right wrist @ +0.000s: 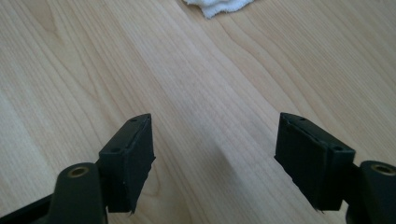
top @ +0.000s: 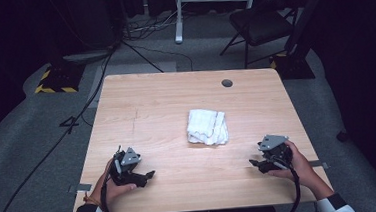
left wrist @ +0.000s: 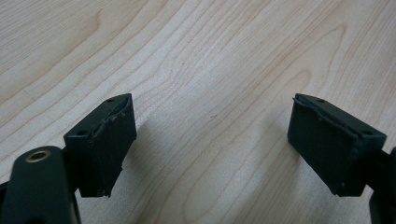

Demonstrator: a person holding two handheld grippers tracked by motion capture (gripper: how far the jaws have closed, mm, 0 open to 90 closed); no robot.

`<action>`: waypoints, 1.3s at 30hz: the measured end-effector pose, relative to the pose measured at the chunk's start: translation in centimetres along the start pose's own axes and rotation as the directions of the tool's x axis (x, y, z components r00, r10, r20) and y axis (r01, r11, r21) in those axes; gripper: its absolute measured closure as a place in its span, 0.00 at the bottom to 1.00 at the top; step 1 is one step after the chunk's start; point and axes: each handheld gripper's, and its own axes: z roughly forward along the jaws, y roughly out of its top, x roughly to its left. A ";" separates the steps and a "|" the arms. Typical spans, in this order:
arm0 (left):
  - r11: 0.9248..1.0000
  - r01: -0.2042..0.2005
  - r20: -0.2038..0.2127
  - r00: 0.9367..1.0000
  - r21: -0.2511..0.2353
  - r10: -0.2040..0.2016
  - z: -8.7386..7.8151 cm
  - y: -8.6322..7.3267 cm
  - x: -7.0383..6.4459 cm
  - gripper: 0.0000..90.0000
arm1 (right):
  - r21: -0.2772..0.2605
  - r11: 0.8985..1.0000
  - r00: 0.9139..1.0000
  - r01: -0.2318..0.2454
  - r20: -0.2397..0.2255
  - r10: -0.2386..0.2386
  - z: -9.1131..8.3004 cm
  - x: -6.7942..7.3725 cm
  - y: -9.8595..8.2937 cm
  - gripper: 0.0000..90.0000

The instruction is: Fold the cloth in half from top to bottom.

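High view shows a white towel (top: 207, 126) lying loosely folded near the middle of the worktop (top: 141, 104), a little toward the right half, with both tools resting well short of it along the near edge. The left tool (top: 150, 175) sits at the person's left, pointing inward across the wood; the right tool (top: 252, 162) sits at the right, also pointing inward. In the left gripper view the two black jaws stand wide apart with nothing but bare wood grain between them. In the right gripper view the jaws are likewise spread and empty, and a corner of the towel (right wrist: 219, 6) peeks in at the top edge.

The towel looks like soft terry cloth: light, limp, with no stiffness of its own, so it will likely sag and unfold as soon as one part is lifted. It should not be slippery; the rough pile ought to give the pads good purchase, and there is nothing fragile about it. Its layers are bunched, thicker on the right side where folds stack up. A pinch on a single free corner or edge would probably peel off one layer, while closing over the thick folded side would carry the whole bundle. With two tools, taking two neighbouring corners seems the steadier way to keep it from drooping.
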 end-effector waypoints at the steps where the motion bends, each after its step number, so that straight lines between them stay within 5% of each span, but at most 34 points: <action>1: 1.000 0.000 0.000 1.000 0.000 0.000 0.0 0.0 0.0 0.18 | -0.001 1.000 1.000 -0.001 0.000 0.001 -0.1 0.0 -0.2 0.31; 11: 1.000 0.000 -0.002 1.000 0.000 0.000 0.0 0.0 0.0 0.18 | -0.004 0.998 0.998 -0.057 0.003 0.057 -0.2 -0.3 -2.7 0.30; 20: 1.000 0.000 -0.002 1.000 0.000 0.000 0.0 0.0 0.0 0.18 | -0.062 0.988 0.989 -0.145 0.002 0.145 -0.8 -1.0 -5.1 0.30; 26: 1.000 -0.001 -0.002 1.000 -0.001 0.001 0.0 0.0 0.0 0.18 | -0.107 0.965 0.971 -0.238 -0.037 0.235 -1.1 -1.4 -6.8 0.27; 29: 1.000 -0.001 -0.002 1.000 -0.001 0.001 0.0 0.0 0.0 0.18 | -0.135 0.945 0.955 -0.297 -0.059 0.291 -1.2 -1.6 -7.8 0.26; 31: 1.000 -0.001 -0.002 1.000 -0.001 0.001 0.0 0.0 0.0 0.18 | -0.169 0.937 0.952 -0.305 -0.054 0.300 -1.2 -1.6 -8.5 0.25; 39: 1.000 0.000 -0.001 1.000 -0.001 0.000 0.0 0.0 0.0 0.18 | -0.164 0.933 0.947 -0.321 -0.038 0.319 -1.4 -1.6 -8.8 0.23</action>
